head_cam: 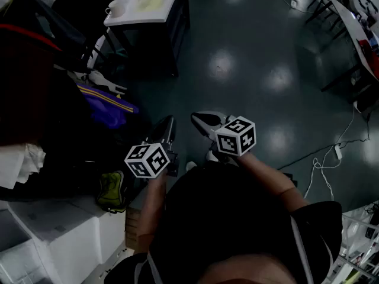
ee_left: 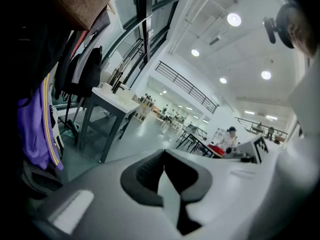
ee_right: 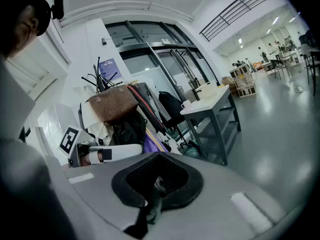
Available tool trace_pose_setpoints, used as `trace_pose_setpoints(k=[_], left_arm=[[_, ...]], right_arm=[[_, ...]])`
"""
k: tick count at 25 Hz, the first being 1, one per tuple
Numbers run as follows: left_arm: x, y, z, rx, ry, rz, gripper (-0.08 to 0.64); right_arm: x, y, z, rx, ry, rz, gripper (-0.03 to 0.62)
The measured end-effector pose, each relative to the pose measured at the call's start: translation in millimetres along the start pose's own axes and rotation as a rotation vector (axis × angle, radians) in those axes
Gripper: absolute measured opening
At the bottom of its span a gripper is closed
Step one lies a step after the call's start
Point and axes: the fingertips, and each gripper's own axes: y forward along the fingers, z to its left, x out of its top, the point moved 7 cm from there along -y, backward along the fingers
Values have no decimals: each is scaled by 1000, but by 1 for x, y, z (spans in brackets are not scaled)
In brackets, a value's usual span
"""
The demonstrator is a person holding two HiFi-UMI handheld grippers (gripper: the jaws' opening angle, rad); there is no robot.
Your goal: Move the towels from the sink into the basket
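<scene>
No towel, sink or basket shows in any view. A person stands on a dark glossy floor and holds both grippers out at waist height, side by side. My left gripper (head_cam: 166, 128) has its marker cube (head_cam: 147, 160) near the body, and its jaws are pressed together with nothing between them (ee_left: 164, 173). My right gripper (head_cam: 199, 119) carries its cube (head_cam: 236, 136) just to the right. Its black pads (ee_right: 150, 176) also meet, holding nothing. Each gripper view looks along its own shut jaws into a large bright hall.
A white table (head_cam: 144, 12) with a mug (head_cam: 113, 7) stands ahead on the left. Bags and a purple cloth (head_cam: 108, 103) crowd a rack at the left. A green bag (head_cam: 111, 189) lies near the feet. Cables (head_cam: 329, 158) trail on the floor at the right.
</scene>
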Motion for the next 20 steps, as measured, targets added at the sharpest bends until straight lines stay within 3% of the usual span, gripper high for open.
trace_pose_setpoints(k=[13,20], left_arm=[[2,2,5,31,-5,-16,8],[4,22,-3,13,4,3,8]], right_arm=[[4,9,-16,13,46,-7,-2],[12,7,-28,17,20,14,-2]])
